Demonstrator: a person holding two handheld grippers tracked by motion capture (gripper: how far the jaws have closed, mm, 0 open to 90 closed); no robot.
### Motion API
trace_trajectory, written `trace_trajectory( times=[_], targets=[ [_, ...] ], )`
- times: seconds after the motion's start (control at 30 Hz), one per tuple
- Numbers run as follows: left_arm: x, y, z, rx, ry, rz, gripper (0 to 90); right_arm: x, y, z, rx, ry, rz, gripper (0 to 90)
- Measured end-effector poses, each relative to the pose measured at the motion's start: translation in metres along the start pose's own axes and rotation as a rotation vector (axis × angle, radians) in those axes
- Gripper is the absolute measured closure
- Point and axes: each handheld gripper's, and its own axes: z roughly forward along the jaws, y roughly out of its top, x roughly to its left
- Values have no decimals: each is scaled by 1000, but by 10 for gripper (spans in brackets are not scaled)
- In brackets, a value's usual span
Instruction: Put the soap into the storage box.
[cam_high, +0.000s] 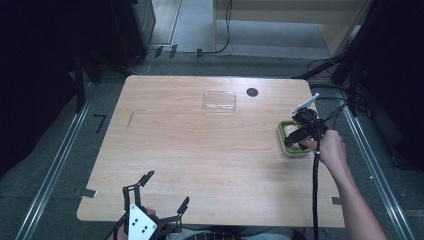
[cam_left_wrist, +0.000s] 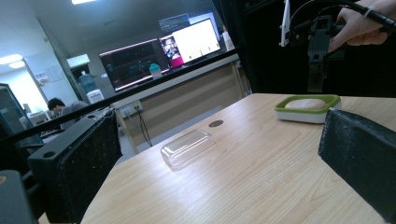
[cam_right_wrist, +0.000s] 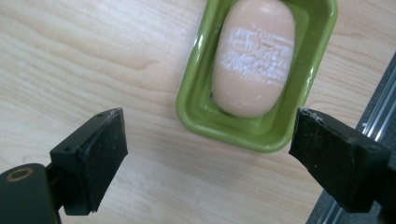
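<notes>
Nearest us, at the table's (cam_high: 165, 165) front edge, the left gripper (cam_high: 161, 195) rests low with its jaws spread wide and nothing between them. In the left gripper view its black pads look rough and grainy. We keep it parked there.

Moving out across the pale wood, grain running side to side, we reach the right gripper (cam_right_wrist: 208, 158) by the table's right edge, held in the right hand (cam_high: 331, 147). Its jaws gape wide too, empty, hanging over the soap dish (cam_right_wrist: 205, 119). Neither pad touches the dish.

The dish is a rounded green rectangle on a white base, glossy and hard, probably plastic or ceramic. In it lies the soap bar (cam_right_wrist: 254, 60), a peach oval with a scuffed, chalky white band across its top. We judge it light, firm and likely slick along its curved sides, so a pinch across the narrow width, low and near the middle, should hold best. A grip near one end could squirt it out. The dish rim crowds the bar, leaving little room for the pads.

Farther back, near the far edge, sits a clear plastic lid (cam_high: 219, 100), thin and glossy, likely flexible. Just to its right is a small dark round spot (cam_high: 252, 92).
</notes>
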Motion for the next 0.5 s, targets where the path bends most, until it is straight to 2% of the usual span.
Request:
trace_trajectory(
  times=[0.27,0.5],
  targets=[
    [0,0,0,1,0,1,0,8,-17,-3,13,7,-28,111],
    [-1,0,0,0,-1,1,0,17,-37,3,53,13,-76,117]
  ],
)
